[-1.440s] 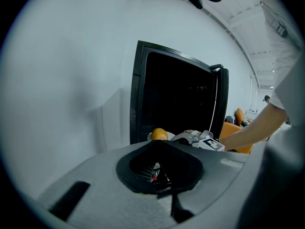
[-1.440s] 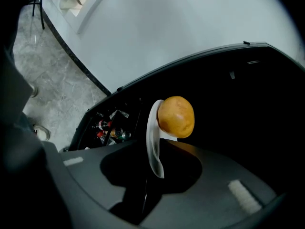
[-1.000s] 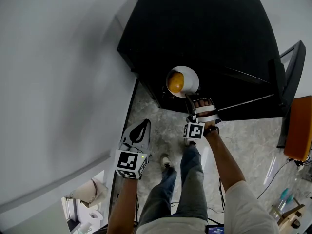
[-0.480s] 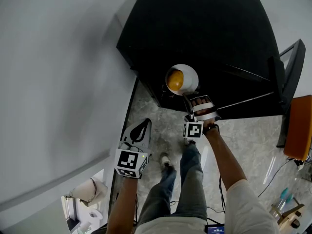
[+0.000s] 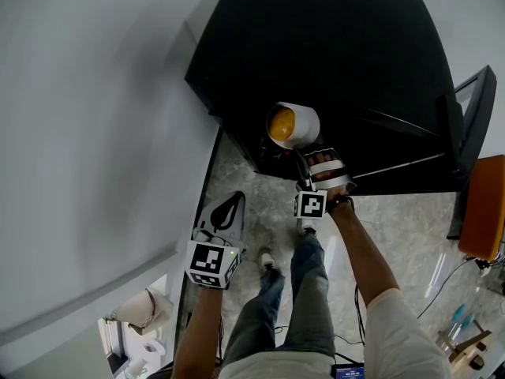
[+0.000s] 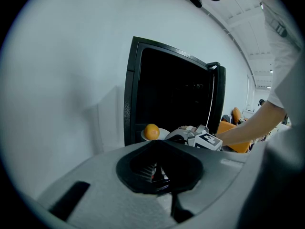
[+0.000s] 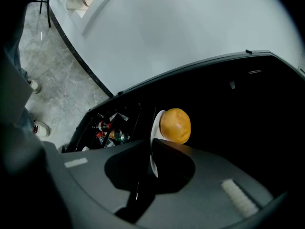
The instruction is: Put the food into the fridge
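Observation:
A white plate carrying an orange hangs tilted in front of the black fridge. My right gripper is shut on the plate's near rim. In the right gripper view the plate stands edge-on between the jaws, which pinch it, and the orange rests against it before the dark fridge interior. My left gripper hangs low at the left, shut with nothing in it. The left gripper view shows its joined jaws, and beyond them the orange and the right gripper at the fridge opening.
The fridge door stands open at the right. A door shelf with bottles and cans lies left of the plate. An orange chair is at the far right. A white wall runs along the left, and the person's legs stand on marble floor.
The plate with the orange has risen slightly toward the fridge and tilted, with the right gripper following it. The left gripper has stayed where it was.

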{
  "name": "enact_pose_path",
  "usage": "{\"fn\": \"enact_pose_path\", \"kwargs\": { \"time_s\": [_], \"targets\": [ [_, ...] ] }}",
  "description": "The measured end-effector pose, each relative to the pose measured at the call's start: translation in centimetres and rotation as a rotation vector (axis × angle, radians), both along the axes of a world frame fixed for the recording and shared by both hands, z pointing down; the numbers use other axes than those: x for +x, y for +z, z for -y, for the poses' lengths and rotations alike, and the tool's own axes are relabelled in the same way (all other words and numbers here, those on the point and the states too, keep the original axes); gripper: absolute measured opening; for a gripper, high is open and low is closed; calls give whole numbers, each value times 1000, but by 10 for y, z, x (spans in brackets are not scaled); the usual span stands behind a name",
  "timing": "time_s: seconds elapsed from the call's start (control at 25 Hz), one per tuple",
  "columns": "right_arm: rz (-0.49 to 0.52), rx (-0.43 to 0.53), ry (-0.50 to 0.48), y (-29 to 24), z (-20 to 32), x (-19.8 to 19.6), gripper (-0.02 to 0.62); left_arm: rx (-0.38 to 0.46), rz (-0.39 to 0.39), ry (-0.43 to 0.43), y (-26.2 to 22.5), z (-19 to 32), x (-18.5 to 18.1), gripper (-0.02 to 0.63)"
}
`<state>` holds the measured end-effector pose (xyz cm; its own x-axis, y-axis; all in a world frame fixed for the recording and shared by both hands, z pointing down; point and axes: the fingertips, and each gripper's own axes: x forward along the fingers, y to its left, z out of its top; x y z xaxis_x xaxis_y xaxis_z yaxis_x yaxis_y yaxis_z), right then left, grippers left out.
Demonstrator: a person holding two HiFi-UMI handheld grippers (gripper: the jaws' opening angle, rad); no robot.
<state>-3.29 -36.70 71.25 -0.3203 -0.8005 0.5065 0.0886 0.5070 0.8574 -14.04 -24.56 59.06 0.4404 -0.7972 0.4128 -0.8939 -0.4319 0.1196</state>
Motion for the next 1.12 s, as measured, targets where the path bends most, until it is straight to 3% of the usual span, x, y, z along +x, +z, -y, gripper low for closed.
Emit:
{"fn": "enact_pose_path", "kwargs": {
  "time_s": [0.84,1.12],
  "targets": [
    [49,-108,49,3,20,-16,34,-12,1,-11,8,-1,0,5],
    [68,-115,49,-1,20,-14,93,6,4,-2,3,-1,3,5]
  ]
}}
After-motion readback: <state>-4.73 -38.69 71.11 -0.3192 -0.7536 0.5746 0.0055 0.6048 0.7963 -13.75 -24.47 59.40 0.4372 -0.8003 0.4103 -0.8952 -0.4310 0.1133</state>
